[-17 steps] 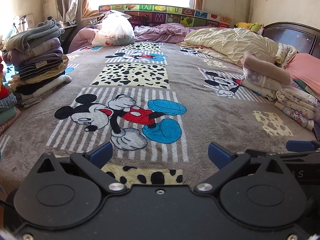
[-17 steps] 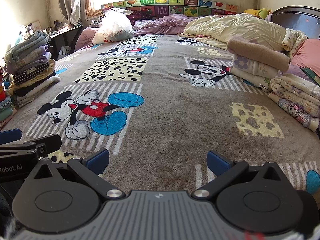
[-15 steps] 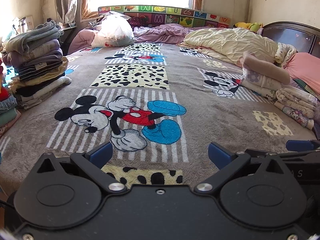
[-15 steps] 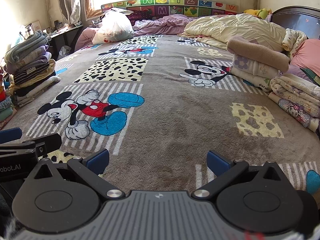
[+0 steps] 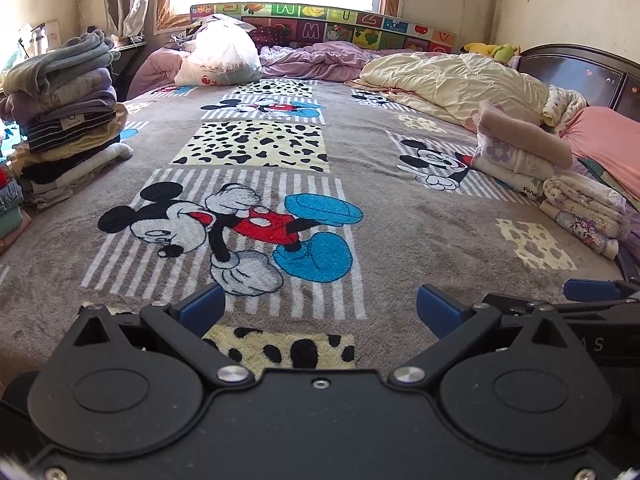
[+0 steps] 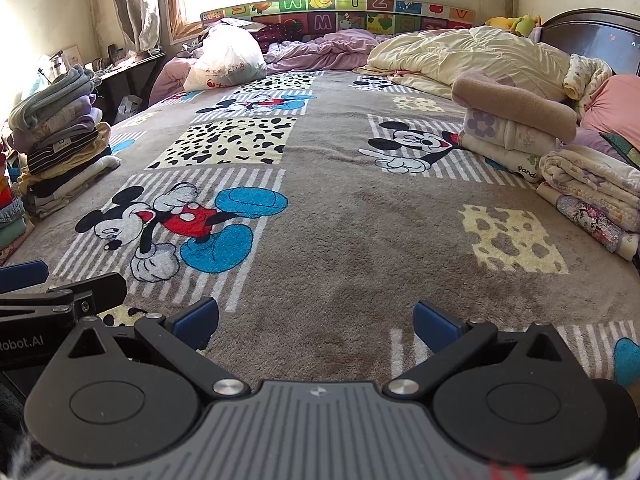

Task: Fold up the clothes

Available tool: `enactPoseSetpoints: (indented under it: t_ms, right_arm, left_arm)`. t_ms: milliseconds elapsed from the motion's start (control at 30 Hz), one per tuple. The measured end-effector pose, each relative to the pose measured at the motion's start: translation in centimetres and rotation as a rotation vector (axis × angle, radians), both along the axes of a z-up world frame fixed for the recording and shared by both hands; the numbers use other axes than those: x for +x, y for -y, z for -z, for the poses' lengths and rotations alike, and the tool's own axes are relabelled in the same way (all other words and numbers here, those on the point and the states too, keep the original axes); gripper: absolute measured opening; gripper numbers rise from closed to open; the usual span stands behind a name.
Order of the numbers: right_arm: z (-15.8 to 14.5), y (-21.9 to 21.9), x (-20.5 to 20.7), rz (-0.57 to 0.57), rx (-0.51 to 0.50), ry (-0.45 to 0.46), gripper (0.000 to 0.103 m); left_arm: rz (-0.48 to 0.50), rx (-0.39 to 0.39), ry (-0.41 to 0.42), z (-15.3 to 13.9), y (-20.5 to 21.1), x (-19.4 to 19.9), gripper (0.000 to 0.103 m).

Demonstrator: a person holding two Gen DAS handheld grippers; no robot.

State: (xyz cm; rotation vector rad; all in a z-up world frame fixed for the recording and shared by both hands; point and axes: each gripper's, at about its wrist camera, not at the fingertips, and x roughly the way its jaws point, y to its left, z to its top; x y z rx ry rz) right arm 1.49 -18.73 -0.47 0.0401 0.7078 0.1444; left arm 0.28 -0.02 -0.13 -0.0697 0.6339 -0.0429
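Note:
Both grippers hover side by side over the near edge of a bed covered by a grey cartoon-mouse blanket (image 5: 380, 208). My left gripper (image 5: 320, 310) is open, with only blanket between its blue pads. My right gripper (image 6: 316, 320) is open too, nothing between its fingers. A tall stack of folded clothes (image 5: 64, 116) stands at the bed's left edge, also seen in the right wrist view (image 6: 60, 136). Smaller folded piles (image 6: 516, 132) lie along the right side, with more folded clothes (image 6: 592, 196) nearer. Each gripper's side shows in the other's view.
A crumpled cream quilt (image 5: 460, 80) and purple bedding (image 5: 316, 60) lie at the far end beside a white plastic bag (image 5: 220, 56). A pink pillow (image 5: 612, 144) and dark headboard (image 5: 580, 68) are at the right. A colourful alphabet panel runs under the window.

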Motion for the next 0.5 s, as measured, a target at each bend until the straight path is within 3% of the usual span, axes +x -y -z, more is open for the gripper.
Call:
enactPoseSetpoints:
  t_ms: [500]
  right_arm:
    - [0.07,0.38,-0.21,-0.005,0.011,0.001,0.103]
  left_arm:
    - [0.011,-0.017,0.004,0.21,-0.1,-0.2,0.103]
